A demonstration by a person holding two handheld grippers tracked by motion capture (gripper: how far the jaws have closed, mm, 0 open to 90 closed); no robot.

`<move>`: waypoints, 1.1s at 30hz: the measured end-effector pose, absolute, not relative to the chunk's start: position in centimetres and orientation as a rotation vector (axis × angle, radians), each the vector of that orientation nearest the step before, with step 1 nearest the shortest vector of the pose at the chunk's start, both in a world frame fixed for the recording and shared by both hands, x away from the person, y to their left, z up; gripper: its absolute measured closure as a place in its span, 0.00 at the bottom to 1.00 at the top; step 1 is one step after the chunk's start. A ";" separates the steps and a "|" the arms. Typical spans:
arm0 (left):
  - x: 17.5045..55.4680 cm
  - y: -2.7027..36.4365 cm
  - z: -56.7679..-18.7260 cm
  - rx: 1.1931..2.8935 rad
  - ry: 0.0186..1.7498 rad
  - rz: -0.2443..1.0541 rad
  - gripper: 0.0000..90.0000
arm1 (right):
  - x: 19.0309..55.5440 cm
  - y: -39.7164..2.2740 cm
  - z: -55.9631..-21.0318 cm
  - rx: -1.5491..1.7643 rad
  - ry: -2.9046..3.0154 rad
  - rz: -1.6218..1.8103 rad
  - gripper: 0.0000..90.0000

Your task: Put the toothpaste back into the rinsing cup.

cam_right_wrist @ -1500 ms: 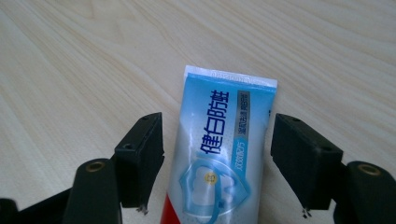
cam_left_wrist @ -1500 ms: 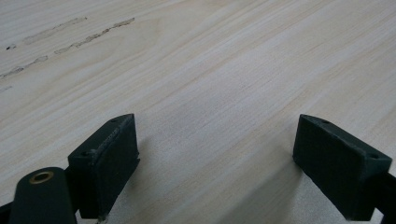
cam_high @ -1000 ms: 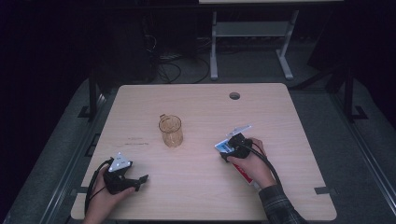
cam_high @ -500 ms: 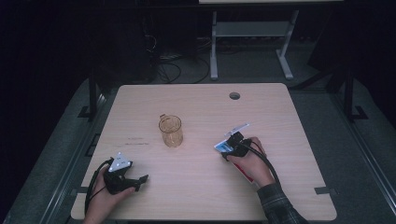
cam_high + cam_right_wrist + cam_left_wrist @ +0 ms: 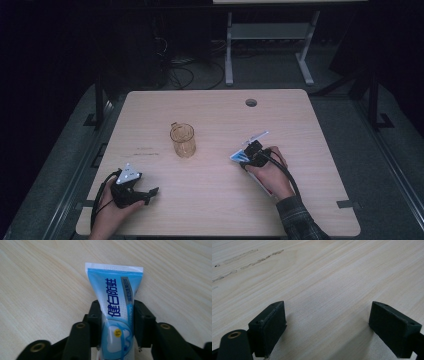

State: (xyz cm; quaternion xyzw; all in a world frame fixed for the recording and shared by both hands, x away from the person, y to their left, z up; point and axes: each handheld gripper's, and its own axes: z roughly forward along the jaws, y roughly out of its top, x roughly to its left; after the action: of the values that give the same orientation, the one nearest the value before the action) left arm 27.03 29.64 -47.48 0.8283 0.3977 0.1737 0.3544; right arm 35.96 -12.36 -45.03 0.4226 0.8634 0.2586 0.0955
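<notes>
The blue-and-white plastic toothpaste tube [image 5: 116, 307] lies flat on the light wooden desk [image 5: 37, 285], on the desk's right half. Its flat crimped white end points away from the right gripper [image 5: 117, 317]. Dark blue characters run along its length. Its body sits pressed between the two black jaws.

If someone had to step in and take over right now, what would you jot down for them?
Right hand-held gripper: its jaws have just been closing and now press both sides of the blue toothpaste tube, which lies flat on the table, crimped end pointing away.
Left hand-held gripper: open, nothing between its jaws, resting low over bare wood at the near left.
An amber glass mug stands upright mid-table, apart from both; a thin white stick-like item lies beside the tube.
Done: tube gripped. Left: lifting it; probably it goes to the mug.
</notes>
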 end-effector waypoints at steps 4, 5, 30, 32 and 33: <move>27.0 29.6 -47.5 2.141 1.028 0.449 0.14 | 35.9 -12.8 -44.9 1.274 2.564 0.811 0.77; 27.0 29.6 -47.5 2.141 1.028 0.448 0.14 | 35.9 -12.8 -44.9 1.275 2.563 0.818 0.78; 27.1 29.6 -47.5 2.142 1.026 0.449 0.14 | 34.8 -15.0 -42.5 1.250 2.496 1.122 0.80; 27.1 29.6 -47.5 2.142 1.026 0.449 0.14 | 34.7 -15.3 -42.2 1.249 2.486 1.149 0.80; 27.1 29.6 -47.5 2.142 1.026 0.449 0.14 | 34.7 -15.3 -42.2 1.249 2.486 1.149 0.80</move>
State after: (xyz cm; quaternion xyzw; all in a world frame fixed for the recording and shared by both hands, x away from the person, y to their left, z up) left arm 27.06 29.64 -47.48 0.8287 0.3969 0.1737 0.3543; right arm 34.71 -15.25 -42.24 0.4142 0.8241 0.3809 0.0658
